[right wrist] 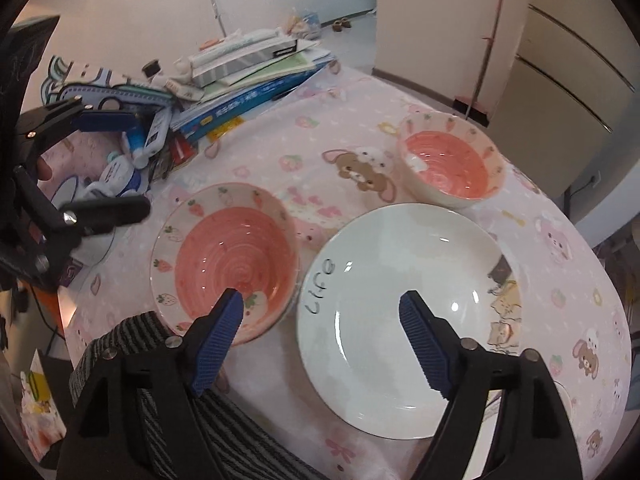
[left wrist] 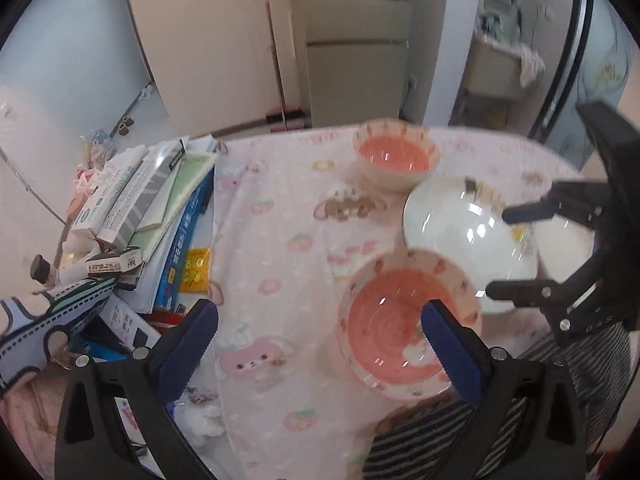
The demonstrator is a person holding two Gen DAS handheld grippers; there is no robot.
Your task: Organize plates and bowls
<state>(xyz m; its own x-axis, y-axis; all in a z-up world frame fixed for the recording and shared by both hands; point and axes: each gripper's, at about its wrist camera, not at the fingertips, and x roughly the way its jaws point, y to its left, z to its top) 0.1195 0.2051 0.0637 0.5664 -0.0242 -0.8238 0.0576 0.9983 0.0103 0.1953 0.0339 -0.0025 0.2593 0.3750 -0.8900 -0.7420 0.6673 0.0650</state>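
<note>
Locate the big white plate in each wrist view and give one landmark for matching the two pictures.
Left wrist view: the white plate sits right of centre, partly behind the right gripper.
Right wrist view: the white plate fills the lower centre, beneath the right gripper.
Shared landmark: the small pink bowl, just beyond the plate in both.

The left tongs (left wrist: 320,322) cover part of the near pink plate (left wrist: 384,332), and that view is smeared. The right tongs (right wrist: 322,312) hide the white plate's (right wrist: 400,280) near rim, while the book spines (right wrist: 248,100) are too small to read.
</note>
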